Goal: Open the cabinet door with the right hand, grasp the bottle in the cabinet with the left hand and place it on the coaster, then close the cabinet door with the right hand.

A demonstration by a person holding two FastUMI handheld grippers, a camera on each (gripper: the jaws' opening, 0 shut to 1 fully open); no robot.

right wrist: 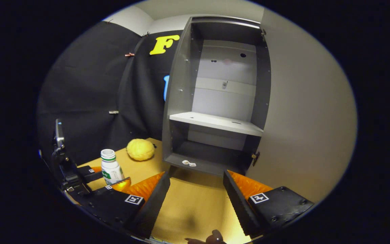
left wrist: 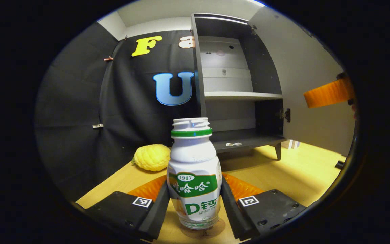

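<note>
White bottle [left wrist: 194, 173]: one, upright on the coaster [left wrist: 203, 231], in front of the cabinet [left wrist: 235, 84]
Left gripper [left wrist: 194, 206]: jaws close beside the bottle, contact unclear
Right gripper [right wrist: 196, 203]: jaws apart, holding nothing
Cabinet door [right wrist: 303, 112]: open
Yellow fruit [left wrist: 152, 157]: one, on the bench [left wrist: 300, 169]

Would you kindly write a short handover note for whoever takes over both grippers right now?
Left gripper: fingers on either side of the bottle; firm contact on both sides cannot be confirmed.
Right gripper: open, empty, facing the cabinet.
Bottle: upright on the table, its base over the coaster. Cabinet door is swung wide open; both shelves are without a bottle. A yellow bumpy fruit lies on the table beside the cabinet.
Done: door opened, bottle taken out and brought to the coaster.
Left: release the bottle and draw the left gripper back, then close the door with the right gripper.
</note>
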